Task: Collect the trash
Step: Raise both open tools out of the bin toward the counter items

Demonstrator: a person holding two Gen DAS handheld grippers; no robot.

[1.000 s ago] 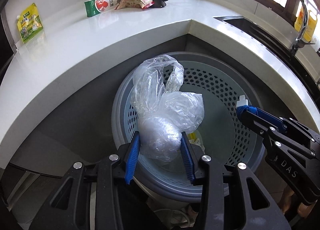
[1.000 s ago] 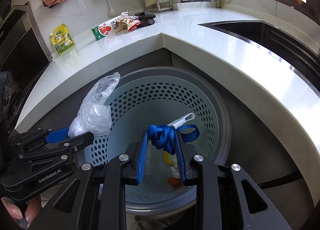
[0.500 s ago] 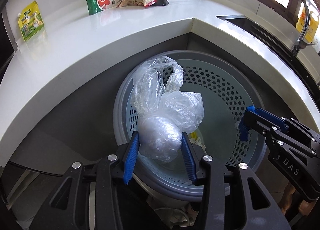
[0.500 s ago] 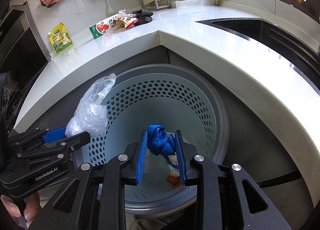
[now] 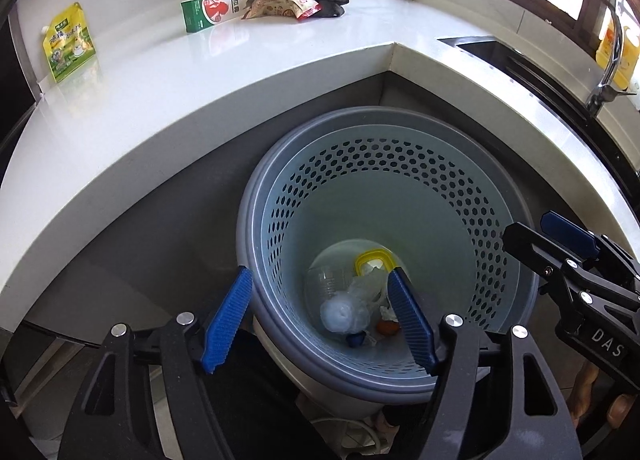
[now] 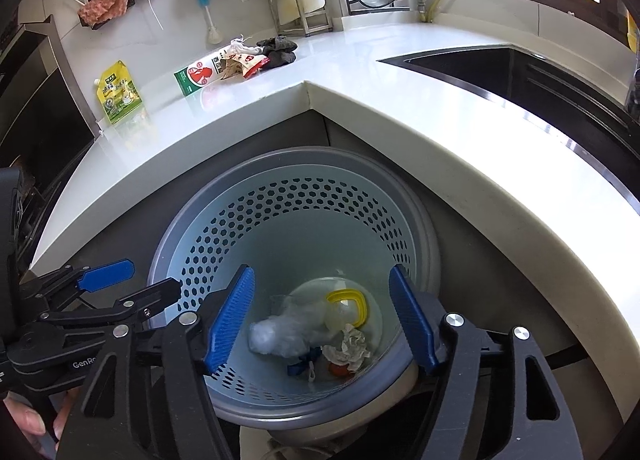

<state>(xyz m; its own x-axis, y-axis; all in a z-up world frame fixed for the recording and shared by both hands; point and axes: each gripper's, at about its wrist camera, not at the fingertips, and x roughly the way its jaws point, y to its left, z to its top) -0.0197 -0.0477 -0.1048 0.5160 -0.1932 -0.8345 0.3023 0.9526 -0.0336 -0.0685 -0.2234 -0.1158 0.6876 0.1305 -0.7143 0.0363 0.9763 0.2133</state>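
A: What is hard to make out around the basket (image 5: 472,195)?

B: Its foot is cut off by the tongs' black frames in both views. Low in the basket, a small blue scrap (image 6: 301,364) is half under the other litter, and an orange bit (image 6: 339,370) beside it is too small to name. A clear round thing (image 5: 326,280) on the basket's floor is barely readable.

A: What lies in the basket, then?

B: The clear plastic bag (image 6: 286,334), balled up, rests on the bottom, left of the middle. Just beside it sits a yellow-rimmed lid (image 6: 347,306), and a crumpled paper (image 6: 347,348) touches the bag's right end. All of it is deep inside the perforated wall.

A: Where is that trash relative to the tongs?

B: Well below both. The left tongs (image 5: 318,320) hang over the basket's near rim, one pad outside the wall and one inside, and the jaws have just been opening, with nothing between them; they are released. The right tongs (image 6: 320,320) have just been opening as well and stand wide apart above the basket's mouth, also empty. The bag shows through the gap of each pair but far beneath the pads.

A: And beyond the basket?

B: On the white bench (image 6: 400,71) behind it, a green and white carton (image 6: 202,73) lies touching a wrapper (image 6: 246,61) and a dark cloth (image 6: 280,49); a yellow pouch (image 6: 118,93) lies apart to their left.
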